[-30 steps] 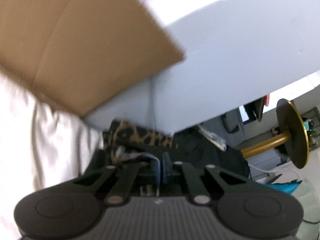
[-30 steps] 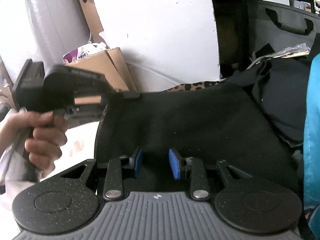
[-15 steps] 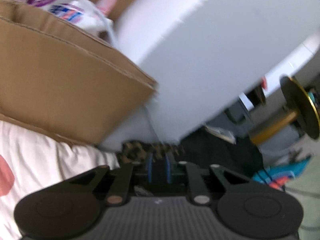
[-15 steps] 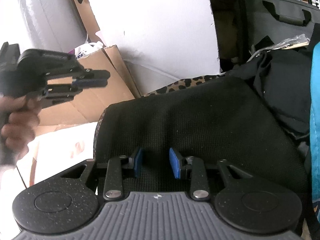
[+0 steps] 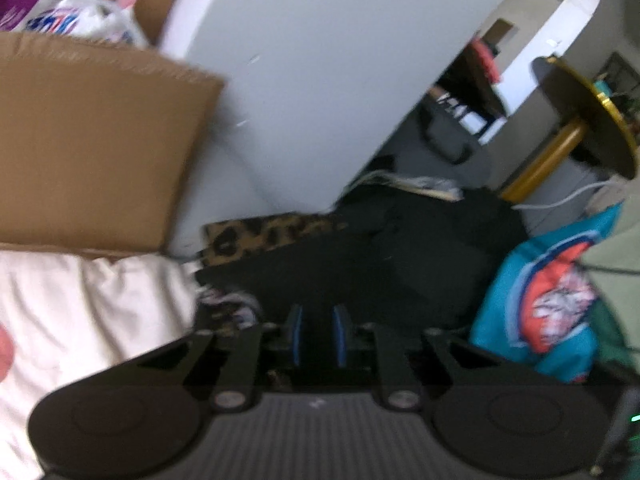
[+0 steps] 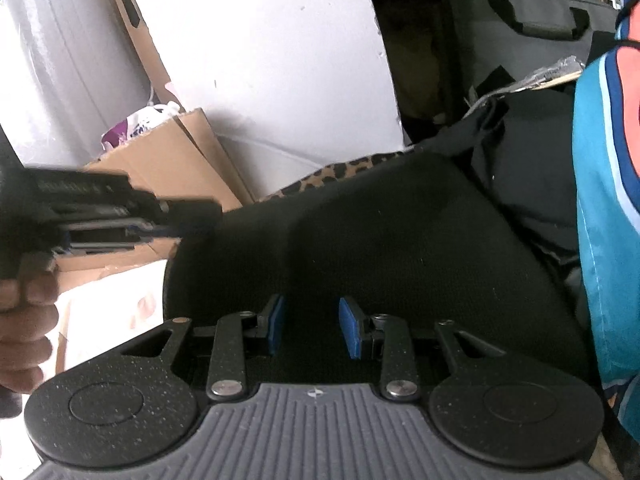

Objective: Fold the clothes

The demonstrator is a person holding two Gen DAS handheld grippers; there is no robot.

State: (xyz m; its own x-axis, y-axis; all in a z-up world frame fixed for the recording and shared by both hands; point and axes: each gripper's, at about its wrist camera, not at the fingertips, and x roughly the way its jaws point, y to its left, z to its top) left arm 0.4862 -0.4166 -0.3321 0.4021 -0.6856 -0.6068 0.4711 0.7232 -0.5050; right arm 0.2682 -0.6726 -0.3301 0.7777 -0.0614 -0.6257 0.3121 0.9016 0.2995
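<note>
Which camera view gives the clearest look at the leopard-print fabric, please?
The right wrist view: the leopard-print fabric is sharp there, a strip peeking out behind the black garment. The left wrist view shows it larger but motion-blurred.

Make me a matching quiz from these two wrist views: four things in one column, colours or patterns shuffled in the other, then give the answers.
Column one:
1. folded garment in front of the right gripper
2. cardboard box
3. fabric strip behind the folded garment
4. jersey at the right edge

Column two:
A. leopard print
B. teal with orange
C. black
D. brown

Pairs: 1-C, 2-D, 3-A, 4-B
</note>
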